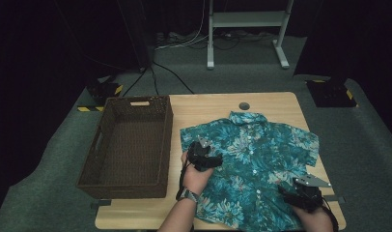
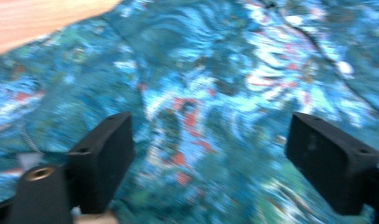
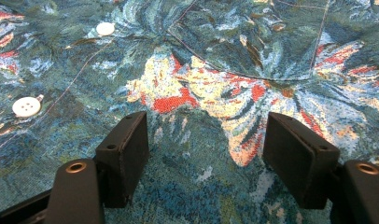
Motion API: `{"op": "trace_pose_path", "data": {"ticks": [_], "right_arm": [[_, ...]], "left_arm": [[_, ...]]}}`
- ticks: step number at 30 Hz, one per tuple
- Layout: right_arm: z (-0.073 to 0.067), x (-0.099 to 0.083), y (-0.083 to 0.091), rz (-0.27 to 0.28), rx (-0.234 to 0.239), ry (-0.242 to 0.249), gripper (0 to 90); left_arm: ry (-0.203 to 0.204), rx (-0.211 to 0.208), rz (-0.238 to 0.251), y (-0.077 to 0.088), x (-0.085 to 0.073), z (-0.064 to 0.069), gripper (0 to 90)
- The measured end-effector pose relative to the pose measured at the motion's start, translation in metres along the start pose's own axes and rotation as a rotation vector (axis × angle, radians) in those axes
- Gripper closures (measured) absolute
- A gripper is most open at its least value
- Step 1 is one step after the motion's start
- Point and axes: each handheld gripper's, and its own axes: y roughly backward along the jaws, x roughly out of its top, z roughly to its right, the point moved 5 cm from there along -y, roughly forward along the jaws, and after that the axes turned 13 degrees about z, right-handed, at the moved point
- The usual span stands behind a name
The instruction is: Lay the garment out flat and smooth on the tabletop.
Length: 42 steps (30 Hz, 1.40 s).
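A short-sleeved teal shirt (image 1: 252,164) with a floral print lies spread flat, front up, on the right half of the table (image 1: 208,104), its collar toward the far edge and its hem reaching the near edge; a brown woven basket (image 1: 129,179) stands on the left half, just beside the shirt's left sleeve. The left hand-held gripper (image 1: 203,157) hovers over the shirt's left chest area near that sleeve, its jaws spread wide with nothing between them but the cloth below. The right hand-held gripper (image 1: 300,195) sits over the hem near the table's near right corner, jaws likewise apart over flat fabric, gripping nothing; in the right gripper view two white buttons (image 3: 26,106) and the stitched placket run just left of the jaws. The shirt looks light, thin and entirely limp, so it will probably sag and fold wherever it is not supported, and a single layer may slide on the smooth wood rather than bunch into the pads. The firmer places to pinch are likely the seamed edges: a shoulder seam, a sleeve cuff, the hem corner or the collar, where doubled cloth gives the pads something to bite. Taking it at two matching points should keep it from twisting.
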Motion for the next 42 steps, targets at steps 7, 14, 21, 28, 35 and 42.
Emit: {"op": "trace_pose_path", "data": {"ticks": [7,14,21,28,35,42], "right_arm": [[0.000,0.000,0.000,-0.001,-0.001,-0.003,30.9],[0.000,0.000,0.000,-0.001,-0.001,-0.002,30.9],[0.000,0.000,0.000,0.000,-0.001,-0.001,30.9],[0.000,0.000,0.000,0.000,-0.001,-0.003,30.9],[0.000,0.000,0.000,0.000,-0.002,-0.003,30.9],[0.000,0.000,0.000,0.000,-0.002,-0.003,30.9]], "left_arm": [[-0.042,-0.021,-0.051,0.010,-0.014,0.008,0.1],[-0.112,-0.008,-0.101,0.025,-0.036,0.015,0.2],[-0.140,0.002,-0.128,0.033,-0.052,0.016,0.3],[-0.146,-0.003,-0.124,0.040,-0.056,0.020,0.1],[-0.147,-0.012,-0.082,0.048,-0.064,0.023,0.2],[-0.133,-0.002,-0.074,0.057,-0.069,0.026,0.6]]}}
